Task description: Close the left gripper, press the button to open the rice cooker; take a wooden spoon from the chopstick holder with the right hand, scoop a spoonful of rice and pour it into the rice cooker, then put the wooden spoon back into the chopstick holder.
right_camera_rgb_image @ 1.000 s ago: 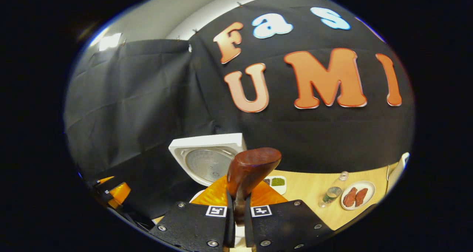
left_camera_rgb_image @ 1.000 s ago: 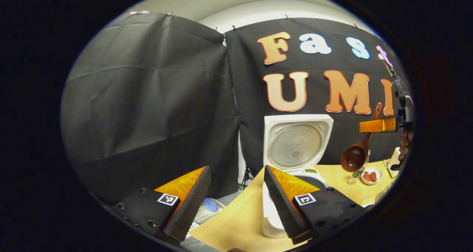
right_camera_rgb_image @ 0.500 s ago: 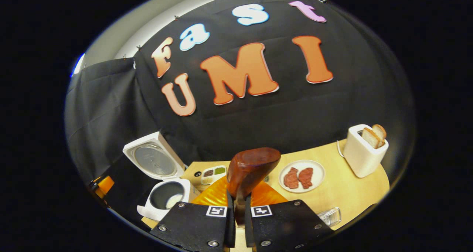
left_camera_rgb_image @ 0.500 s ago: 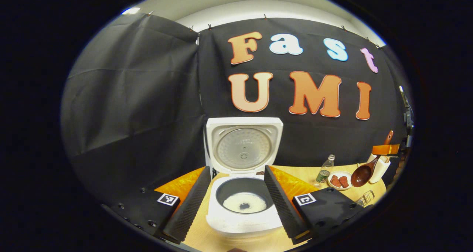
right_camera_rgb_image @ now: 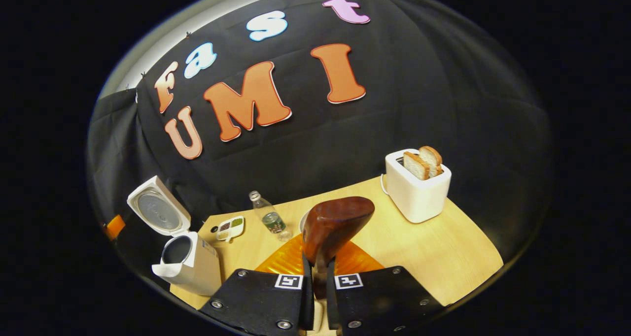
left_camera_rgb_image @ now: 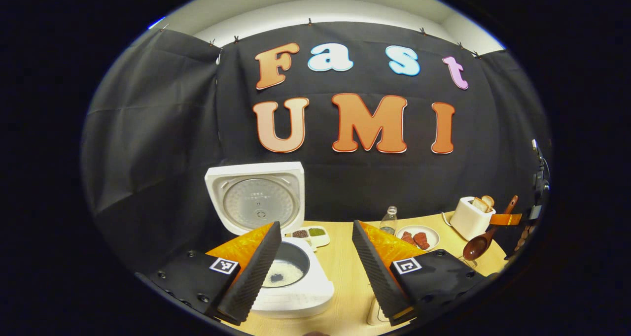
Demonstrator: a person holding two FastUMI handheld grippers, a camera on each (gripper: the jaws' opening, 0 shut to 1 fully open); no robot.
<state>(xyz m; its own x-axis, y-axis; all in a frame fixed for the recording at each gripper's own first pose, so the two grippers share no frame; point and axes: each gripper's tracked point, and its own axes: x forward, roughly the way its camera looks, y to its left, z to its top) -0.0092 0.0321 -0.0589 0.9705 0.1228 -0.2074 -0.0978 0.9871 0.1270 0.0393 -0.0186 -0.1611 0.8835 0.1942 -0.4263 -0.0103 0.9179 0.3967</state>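
Note:
The white rice cooker (left_camera_rgb_image: pixel 296 289) stands open on the wooden table, its lid (left_camera_rgb_image: pixel 256 198) upright and a little rice (left_camera_rgb_image: pixel 283 276) in the dark pot. My left gripper (left_camera_rgb_image: pixel 315 272) is open and empty, with the left finger crossing in front of the pot. At the far right of the left gripper view my right gripper (left_camera_rgb_image: pixel 505 219) holds the wooden spoon (left_camera_rgb_image: pixel 477 249) above the table near the toaster. In the right gripper view my right gripper (right_camera_rgb_image: pixel 315 277) is shut on the spoon's handle, the brown bowl (right_camera_rgb_image: pixel 337 227) sticking up ahead. The cooker (right_camera_rgb_image: pixel 190 262) lies far left there.
A white toaster (right_camera_rgb_image: pixel 416 188) with bread stands at the back right. A small bottle (right_camera_rgb_image: pixel 268 220), a divided condiment dish (right_camera_rgb_image: pixel 229 227) and a plate of meat (left_camera_rgb_image: pixel 416 237) sit mid-table. The table's right edge (right_camera_rgb_image: pixel 473 277) curves close by.
Both views have swung to the right. The right gripper carried the spoon away from the cooker toward the toaster side and lower. The left gripper stayed open.

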